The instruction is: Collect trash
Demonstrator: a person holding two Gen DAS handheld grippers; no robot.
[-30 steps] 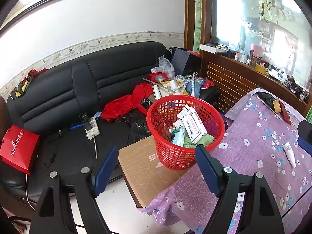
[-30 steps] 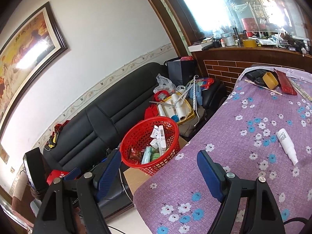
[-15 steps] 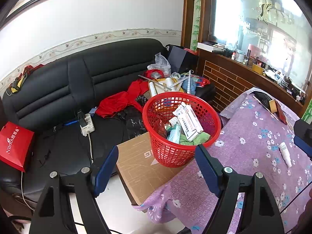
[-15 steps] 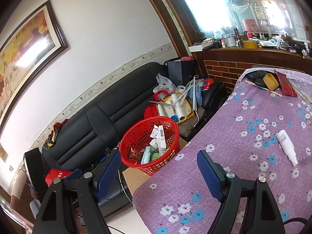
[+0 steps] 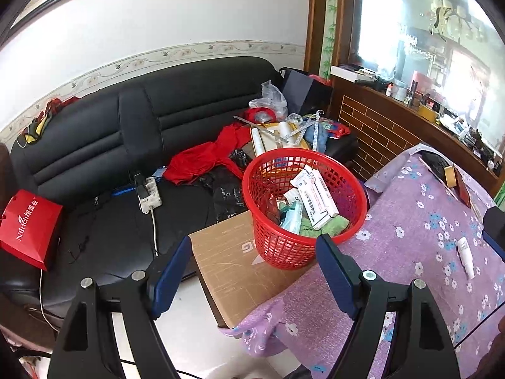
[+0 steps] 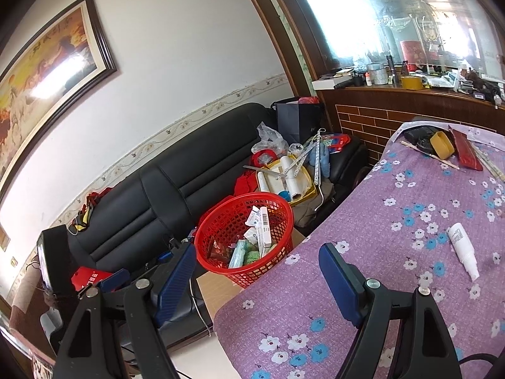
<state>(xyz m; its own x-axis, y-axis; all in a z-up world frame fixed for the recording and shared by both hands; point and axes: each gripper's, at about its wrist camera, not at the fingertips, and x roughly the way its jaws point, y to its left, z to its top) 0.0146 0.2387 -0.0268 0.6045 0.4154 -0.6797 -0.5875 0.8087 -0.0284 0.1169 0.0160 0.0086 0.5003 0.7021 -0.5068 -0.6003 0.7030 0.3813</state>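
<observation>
Both claws point(image 5: 252, 271) point(image 6: 257, 276) wide open, holding nothing. White bottle point(image 6: 462, 249) lying on worktop point(image 6: 363, 300), right of frame. Red basket point(image 5: 303, 208) on box point(image 5: 233, 268), middle. Painting point(image 6: 47, 72) only in right view, upper left.

Bright daylight floods both views from the large glass window point(image 6: 394, 25) at the upper right, which is washed out to white glare. A reflected glare patch whitens the framed painting with its dark wooden frame point(image 6: 53, 75). Shadows are soft. Fisheye distortion bends the walls, and the corners fall to black. Focus is sharp centrally.
</observation>
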